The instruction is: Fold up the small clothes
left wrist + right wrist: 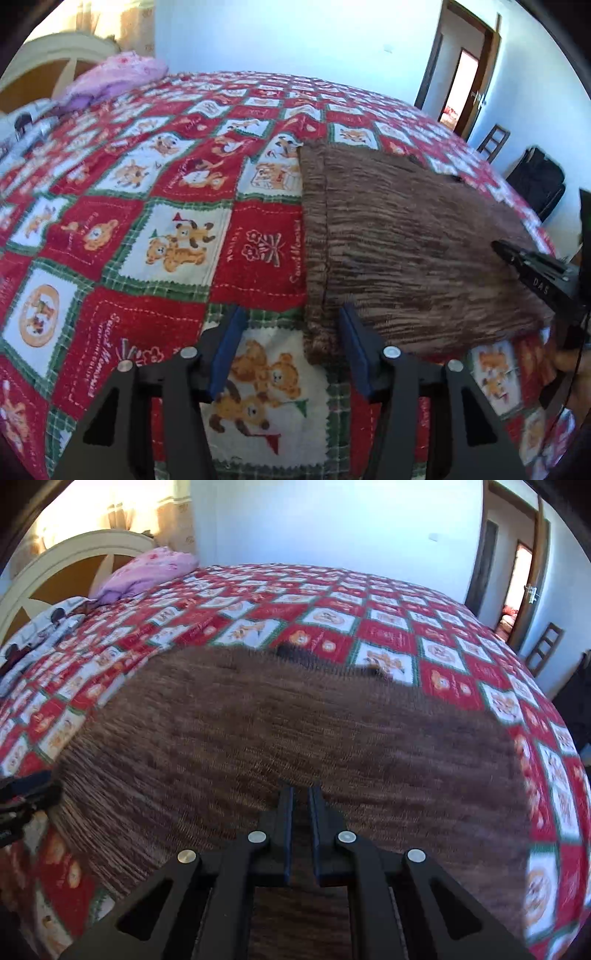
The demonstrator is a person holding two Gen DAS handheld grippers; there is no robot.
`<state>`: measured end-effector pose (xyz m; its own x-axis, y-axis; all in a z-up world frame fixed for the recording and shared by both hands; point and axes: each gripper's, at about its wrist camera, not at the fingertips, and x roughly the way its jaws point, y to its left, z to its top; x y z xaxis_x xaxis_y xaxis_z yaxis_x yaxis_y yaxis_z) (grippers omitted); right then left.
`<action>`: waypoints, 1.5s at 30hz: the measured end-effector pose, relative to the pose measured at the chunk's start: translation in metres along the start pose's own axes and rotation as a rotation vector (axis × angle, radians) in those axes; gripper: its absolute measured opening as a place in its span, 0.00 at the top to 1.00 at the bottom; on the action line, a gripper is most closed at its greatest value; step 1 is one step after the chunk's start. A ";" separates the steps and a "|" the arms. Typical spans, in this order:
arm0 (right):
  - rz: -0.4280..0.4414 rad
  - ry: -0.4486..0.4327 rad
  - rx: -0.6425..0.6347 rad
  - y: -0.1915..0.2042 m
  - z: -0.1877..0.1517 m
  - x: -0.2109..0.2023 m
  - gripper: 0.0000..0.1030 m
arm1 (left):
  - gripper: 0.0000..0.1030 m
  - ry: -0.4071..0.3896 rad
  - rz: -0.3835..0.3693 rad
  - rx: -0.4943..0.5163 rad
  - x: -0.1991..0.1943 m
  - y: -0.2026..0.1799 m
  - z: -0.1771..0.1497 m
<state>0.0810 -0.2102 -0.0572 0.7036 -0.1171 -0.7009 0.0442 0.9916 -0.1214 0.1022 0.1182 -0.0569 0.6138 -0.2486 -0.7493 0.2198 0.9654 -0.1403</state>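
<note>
Bedroom, pale walls, bed under a red, white and green patchwork quilt (155, 206) printed with bears. Left wrist view: my left gripper (291, 321) released, blue pads standing apart over bare quilt, the right-hand pad just beside the near left corner of the brown knitted garment (406, 251), nothing between the pads. Garment lies flat on the quilt, right of centre. My right gripper (532, 273) enters from the right edge, over the garment's right side. Also listed: pink pillow (118, 74) at the far left by a cream headboard (66, 48); open wooden door (476, 74), wooden chair (495, 142) and dark bag (539, 181) along the right wall. Right wrist view, blurred: brown garment (288, 731) fills the middle of the quilt (406, 627); my right gripper (301, 797) clenched, pads nearly together above the knit, and I cannot tell whether any fabric is pinched. Left gripper's dark tip (26, 794) at the left edge. Pink pillow (147, 572), headboard (74, 550), door (532, 576), chair (546, 646) beyond.
</note>
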 end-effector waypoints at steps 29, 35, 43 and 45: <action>0.083 -0.027 0.193 -0.036 -0.009 0.004 0.58 | 0.09 0.067 -0.011 -0.277 -0.038 -0.033 -0.023; 0.086 -0.028 0.196 -0.036 -0.009 0.004 0.58 | 0.09 0.017 -0.150 -0.329 -0.031 -0.055 -0.037; 0.095 -0.029 0.201 -0.038 -0.009 0.005 0.58 | 0.09 -0.149 -0.149 -0.610 -0.013 -0.005 -0.023; 0.094 -0.029 0.200 -0.038 -0.009 0.005 0.58 | 0.09 -0.177 -0.190 -0.680 -0.012 0.003 -0.025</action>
<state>0.0761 -0.2493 -0.0623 0.7312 -0.0245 -0.6817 0.1150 0.9895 0.0878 0.0764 0.1263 -0.0647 0.7379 -0.3703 -0.5642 -0.1495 0.7256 -0.6717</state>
